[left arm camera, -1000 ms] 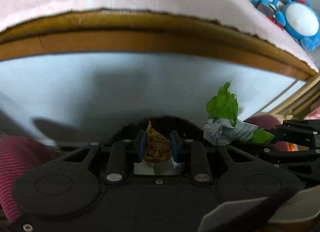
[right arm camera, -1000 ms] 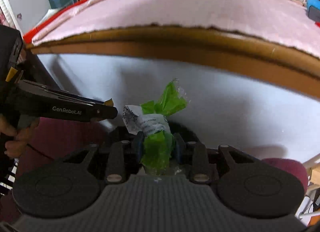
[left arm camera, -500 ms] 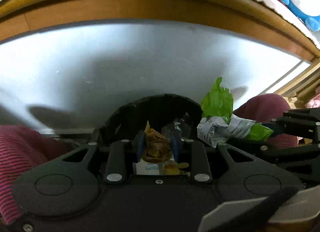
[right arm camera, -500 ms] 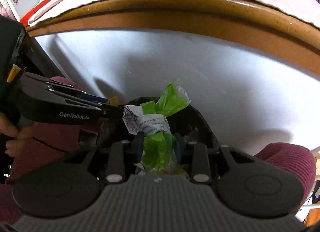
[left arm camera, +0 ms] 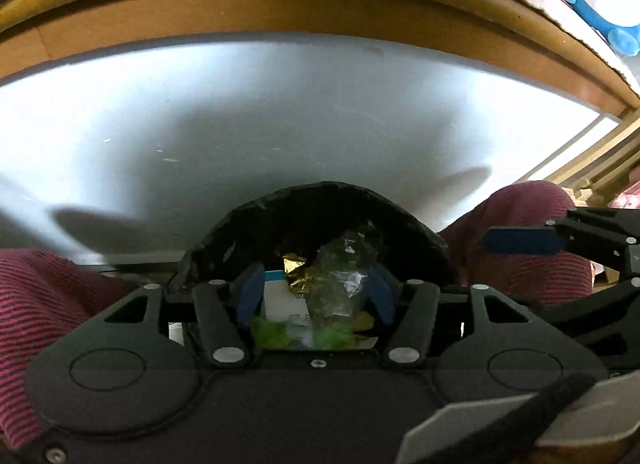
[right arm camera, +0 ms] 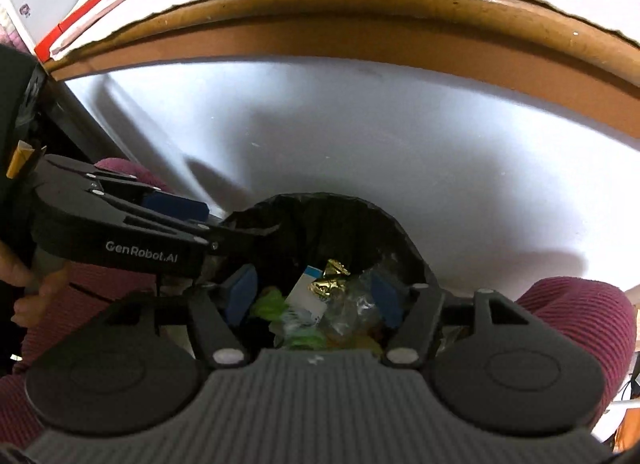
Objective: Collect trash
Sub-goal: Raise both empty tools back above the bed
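The left gripper [left arm camera: 316, 296] and right gripper [right arm camera: 314, 298] have just been opening; both stand spread with nothing pinched. Below them at 6 o'clock, green wrapper [right arm camera: 272, 304], gold foil [right arm camera: 330, 278] and clear plastic [left arm camera: 344, 268] lie inside the black-lined bin [right arm camera: 384, 220]. At 12 o'clock runs the wooden table edge [right arm camera: 340, 24].

Left hand-held gripper [left arm camera: 316, 296]: matte black body, two round embossed discs on the housing, silver screw heads on the linkage bars, blue pads [left arm camera: 250, 294] on the fingers. Right hand-held gripper [right arm camera: 316, 296]: same black linkage and blue pads, with a grey ribbed housing behind. White "GenRobot.AI" lettering on the left unit's side. Trousers [left arm camera: 44, 304] either side: maroon knit with fine dark stripes.
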A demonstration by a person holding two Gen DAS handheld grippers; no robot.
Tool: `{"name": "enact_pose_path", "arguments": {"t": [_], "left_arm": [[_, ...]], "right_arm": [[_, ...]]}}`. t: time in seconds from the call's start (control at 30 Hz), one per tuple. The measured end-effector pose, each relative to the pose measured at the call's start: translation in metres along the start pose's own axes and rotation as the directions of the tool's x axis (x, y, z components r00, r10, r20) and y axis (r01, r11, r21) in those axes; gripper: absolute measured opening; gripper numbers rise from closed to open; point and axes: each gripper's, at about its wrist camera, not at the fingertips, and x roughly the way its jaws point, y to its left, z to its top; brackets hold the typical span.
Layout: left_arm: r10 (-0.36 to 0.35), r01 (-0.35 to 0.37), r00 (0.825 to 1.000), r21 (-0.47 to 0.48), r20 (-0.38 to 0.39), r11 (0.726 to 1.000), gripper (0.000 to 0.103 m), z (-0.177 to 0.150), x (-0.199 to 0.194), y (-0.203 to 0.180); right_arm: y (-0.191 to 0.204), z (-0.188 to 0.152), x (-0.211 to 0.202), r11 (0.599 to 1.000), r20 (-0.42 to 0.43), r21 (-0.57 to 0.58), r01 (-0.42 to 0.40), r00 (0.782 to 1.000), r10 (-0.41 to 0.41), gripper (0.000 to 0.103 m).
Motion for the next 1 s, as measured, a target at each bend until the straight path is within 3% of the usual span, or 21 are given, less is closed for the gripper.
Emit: {"name": "enact_pose_path", "arguments": {"t": [0.47, 0.63, 0.83, 1.0], "left_arm": [[0.015, -0.015, 0.999, 0.010, 0.041, 1.000, 0.060, 0.010, -0.018, -0.003], [-0.009, 0.005, 0.994, 0.031, 0.105, 1.000, 0.060, 0.021, -0.046, -0.009], [-0.069, 0.056, 0.967, 0.059, 0.245, 0.997, 0.062, 0.047, -0.094, -0.011], [-0.143, 0.114, 0.933, 0.106, 0.330, 0.988, 0.066, 0.078, -0.123, -0.010]], "right_arm": [[-0.003, 0.015, -0.020, 1.000, 0.072, -0.007, 0.006, 0.997, -0.005, 0.077], [-0.003, 0.026, -0.043, 1.000, 0.127, 0.003, -0.018, 0.992, 0.017, 0.077], [-0.014, 0.053, -0.079, 0.999, 0.247, 0.009, -0.051, 0.968, 0.047, 0.080], [-0.034, 0.076, -0.107, 0.995, 0.380, 0.051, -0.083, 0.923, 0.057, 0.083]]}}
